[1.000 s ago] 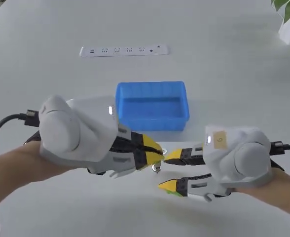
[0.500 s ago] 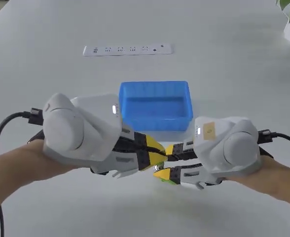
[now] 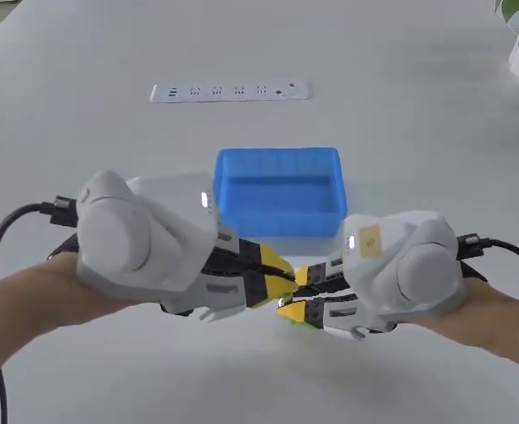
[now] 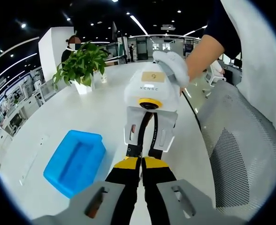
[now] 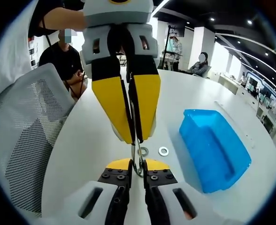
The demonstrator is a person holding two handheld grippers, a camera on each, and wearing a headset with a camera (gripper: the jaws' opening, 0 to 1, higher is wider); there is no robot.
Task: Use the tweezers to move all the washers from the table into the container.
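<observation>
On the white table (image 3: pixel 418 106) | blue container (image 3: pixel 277 161) just beyond both grippers | left gripper (image 3: pixel 286 276) and right gripper (image 3: pixel 297 293) tip to tip, both clamped on tweezers (image 5: pixel 136 140), arms pressed close, pinch unclear | two washers (image 5: pixel 163 151) on table beside tips.

The left gripper (image 3: pixel 284 274) and right gripper (image 3: pixel 293 293) meet tip to tip above the surface (image 3: pixel 401 115). The tweezers (image 5: pixel 137 159) run between both pairs of jaws. Two washers (image 5: pixel 163 151) lie side by side just ahead of the right jaws. The container (image 3: pixel 282 225) sits to the right of those jaws and left of the left jaws, with the power strip (image 3: pixel 231 90) beyond it.
</observation>
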